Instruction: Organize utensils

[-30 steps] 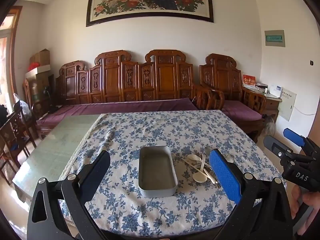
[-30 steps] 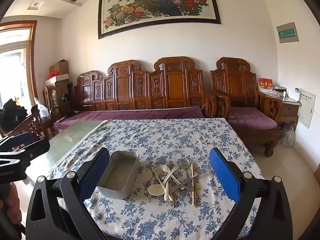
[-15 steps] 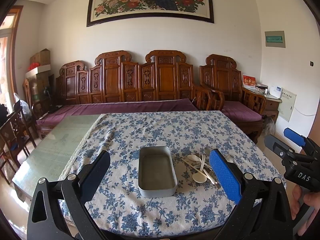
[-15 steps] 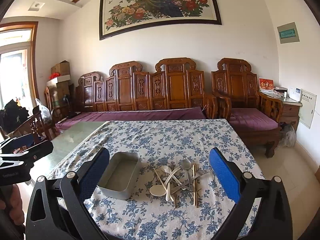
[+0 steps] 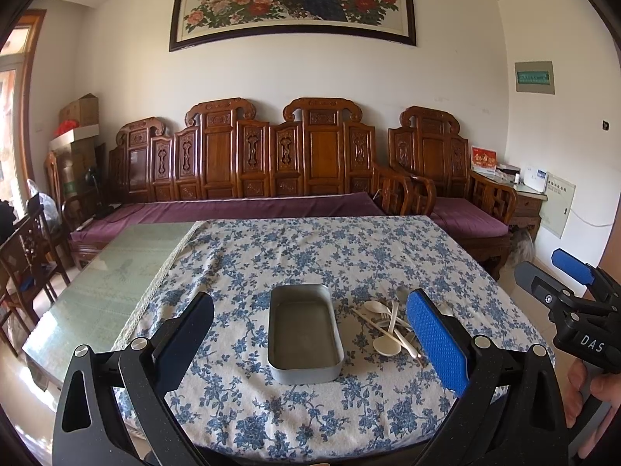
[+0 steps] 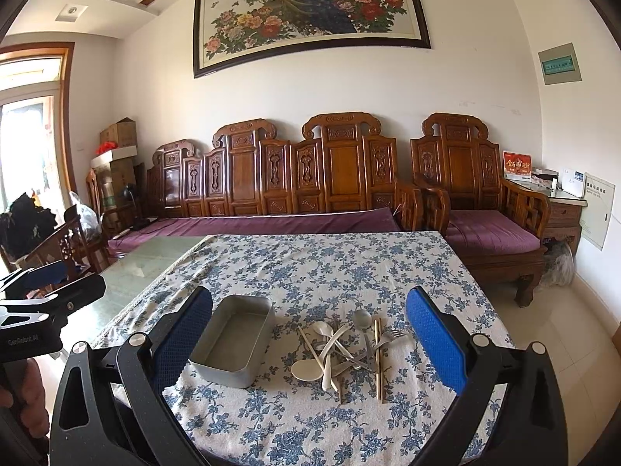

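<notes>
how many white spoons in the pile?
2 visible: one white spoon bowl-near at the pile's front-left, another white spoon bowl-far at its back-left, crossing it. More may hide under the metal utensils.

Tray (image 5: 304, 332): dull grey metal, matt, smooth walls. Tablecloth (image 5: 310, 256): woven cloth, white with blue flower print, matt, slightly rough. Table top (image 5: 104, 283): glossy greenish glass. Spoons (image 6: 310, 365): cream plastic, smooth (low sheen). Metal spoon (image 6: 362, 318) and fork (image 6: 390, 337): shiny metal. Chopsticks (image 6: 377, 361): pale wood, matt. Left gripper (image 5: 310, 334) and right gripper (image 6: 309, 336): black speckled plastic frames, blue textured rubber pads (image 6: 436, 343). Bench (image 5: 271, 163): carved, polished brown wood; purple cloth cushion (image 5: 233, 209), matt.
</notes>
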`<action>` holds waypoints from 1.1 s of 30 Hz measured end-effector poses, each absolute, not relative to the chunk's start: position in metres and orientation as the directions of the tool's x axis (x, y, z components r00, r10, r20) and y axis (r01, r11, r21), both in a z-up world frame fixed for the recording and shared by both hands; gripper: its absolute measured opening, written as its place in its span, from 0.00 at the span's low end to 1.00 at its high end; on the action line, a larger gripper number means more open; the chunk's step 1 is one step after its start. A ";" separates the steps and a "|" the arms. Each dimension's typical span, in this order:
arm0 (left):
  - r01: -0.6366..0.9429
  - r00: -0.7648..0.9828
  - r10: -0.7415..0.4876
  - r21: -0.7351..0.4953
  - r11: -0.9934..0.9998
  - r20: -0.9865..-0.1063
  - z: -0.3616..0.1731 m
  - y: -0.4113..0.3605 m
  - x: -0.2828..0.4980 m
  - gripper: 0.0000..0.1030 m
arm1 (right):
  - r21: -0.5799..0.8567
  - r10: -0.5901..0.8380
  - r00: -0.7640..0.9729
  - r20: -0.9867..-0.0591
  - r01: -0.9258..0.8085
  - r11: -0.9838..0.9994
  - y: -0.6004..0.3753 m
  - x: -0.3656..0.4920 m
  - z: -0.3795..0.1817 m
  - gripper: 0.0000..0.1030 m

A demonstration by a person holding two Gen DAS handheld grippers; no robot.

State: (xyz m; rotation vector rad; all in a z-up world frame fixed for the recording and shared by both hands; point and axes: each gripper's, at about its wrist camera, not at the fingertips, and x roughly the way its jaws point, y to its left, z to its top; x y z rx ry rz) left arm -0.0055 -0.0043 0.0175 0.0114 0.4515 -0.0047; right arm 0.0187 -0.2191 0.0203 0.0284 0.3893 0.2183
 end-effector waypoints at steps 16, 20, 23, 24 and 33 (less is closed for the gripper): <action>0.006 0.901 -0.002 0.008 1.000 -0.434 0.017 -0.005 -0.002 0.94 | 0.068 0.215 0.903 -0.373 -0.205 0.976 -0.219 0.019 0.020 0.97; 0.009 0.903 -0.005 0.008 1.000 -0.430 0.018 -0.006 -0.002 0.94 | 0.069 0.217 0.903 -0.372 -0.206 0.976 -0.219 0.018 0.021 0.97; 0.013 0.906 -0.009 0.007 1.000 -0.424 0.019 -0.005 -0.004 0.94 | 0.068 0.217 0.903 -0.372 -0.207 0.976 -0.219 0.018 0.021 0.97; 0.014 0.906 -0.010 0.007 1.000 -0.422 0.020 -0.005 -0.005 0.94 | 0.068 0.218 0.902 -0.372 -0.207 0.976 -0.219 0.018 0.021 0.97; 0.018 0.909 -0.014 0.006 1.000 -0.416 0.018 -0.004 -0.008 0.94 | 0.069 0.220 0.904 -0.367 -0.210 0.975 -0.218 0.016 0.026 0.97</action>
